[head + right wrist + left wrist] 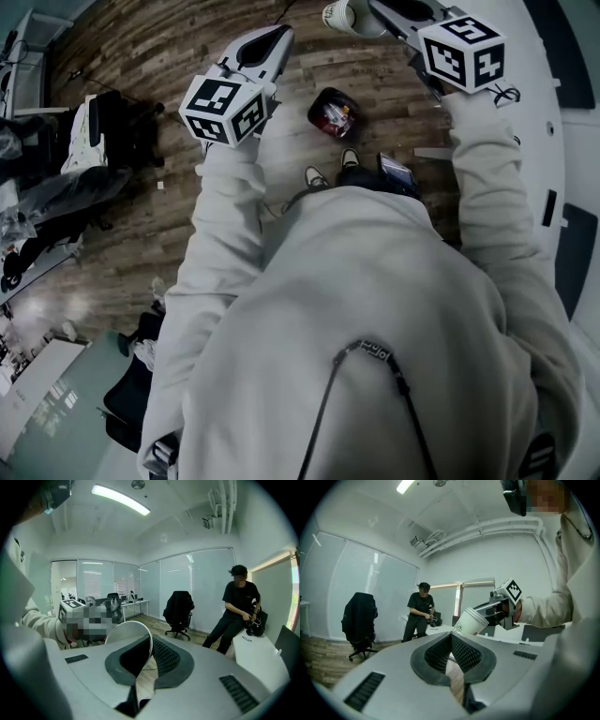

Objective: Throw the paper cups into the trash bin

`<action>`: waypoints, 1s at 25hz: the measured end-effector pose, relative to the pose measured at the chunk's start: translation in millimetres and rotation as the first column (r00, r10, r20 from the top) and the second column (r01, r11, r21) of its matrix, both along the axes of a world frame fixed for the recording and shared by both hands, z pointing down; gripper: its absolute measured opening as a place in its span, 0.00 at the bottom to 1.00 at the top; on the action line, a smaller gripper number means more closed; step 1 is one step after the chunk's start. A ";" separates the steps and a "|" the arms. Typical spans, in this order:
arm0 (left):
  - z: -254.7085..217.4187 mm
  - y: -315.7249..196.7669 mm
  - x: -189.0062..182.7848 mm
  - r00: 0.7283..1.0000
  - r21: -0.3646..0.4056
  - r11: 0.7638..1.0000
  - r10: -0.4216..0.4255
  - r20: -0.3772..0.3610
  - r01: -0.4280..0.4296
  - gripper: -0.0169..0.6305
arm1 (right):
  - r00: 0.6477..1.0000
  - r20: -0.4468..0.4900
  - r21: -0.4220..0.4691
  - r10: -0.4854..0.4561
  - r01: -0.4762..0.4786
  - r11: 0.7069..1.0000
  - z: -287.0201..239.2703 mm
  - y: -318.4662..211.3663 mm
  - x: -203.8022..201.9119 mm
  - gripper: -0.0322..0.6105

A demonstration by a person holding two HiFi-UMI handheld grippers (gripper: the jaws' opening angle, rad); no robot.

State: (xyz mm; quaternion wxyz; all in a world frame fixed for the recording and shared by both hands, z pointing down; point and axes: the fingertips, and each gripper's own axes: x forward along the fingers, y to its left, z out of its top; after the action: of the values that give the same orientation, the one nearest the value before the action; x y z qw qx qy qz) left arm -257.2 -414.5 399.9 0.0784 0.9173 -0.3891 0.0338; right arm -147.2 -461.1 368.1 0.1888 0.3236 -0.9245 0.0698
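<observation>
My right tongs (380,11) pinch the rim of the white paper cup (349,17), my left tongs (275,37) shut empty; next, release above the round black trash bin (333,112)

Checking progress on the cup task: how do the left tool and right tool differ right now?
The right tool grips a paper cup by its rim; the left tool holds nothing. In the head view the left tool hangs over the wood floor, the right tool nearer the white table. Both have closed jaws.

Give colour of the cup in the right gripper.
White cup, small dark print on its side; clearest in the left gripper view.
</observation>
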 end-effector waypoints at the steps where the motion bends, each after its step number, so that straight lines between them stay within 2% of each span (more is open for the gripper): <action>1: 1.5 -0.9 1.2 1.000 -0.002 1.000 -0.001 0.003 0.001 0.02 | 1.000 0.002 -0.006 -0.003 0.003 1.000 3.2 -0.5 -0.8 0.11; 7: 16.6 -9.3 4.0 0.999 -0.036 0.999 -0.033 0.021 0.034 0.02 | 1.000 -0.001 -0.029 -0.021 0.021 0.999 17.6 -3.6 2.0 0.11; 13: 27.1 -24.1 1.8 0.997 -0.062 0.995 -0.078 0.005 0.078 0.02 | 0.999 0.002 -0.055 -0.039 0.039 0.998 30.1 -17.1 7.5 0.11; 18: 41.8 -35.1 -5.1 0.988 -0.083 0.985 -0.151 0.031 0.153 0.02 | 0.999 0.004 -0.092 -0.038 0.038 0.995 46.1 -25.4 12.2 0.11; 25: 78.9 -29.7 3.1 0.988 -0.137 0.978 -0.152 0.039 0.156 0.02 | 0.998 0.012 -0.168 -0.059 0.060 0.984 92.2 -22.0 15.9 0.11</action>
State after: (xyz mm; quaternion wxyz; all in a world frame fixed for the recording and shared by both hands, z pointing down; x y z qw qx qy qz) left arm -254.1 -444.2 478.8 0.1390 0.8760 -0.4568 0.0676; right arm -131.3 -483.1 460.3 0.2143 0.2786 -0.9252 0.1430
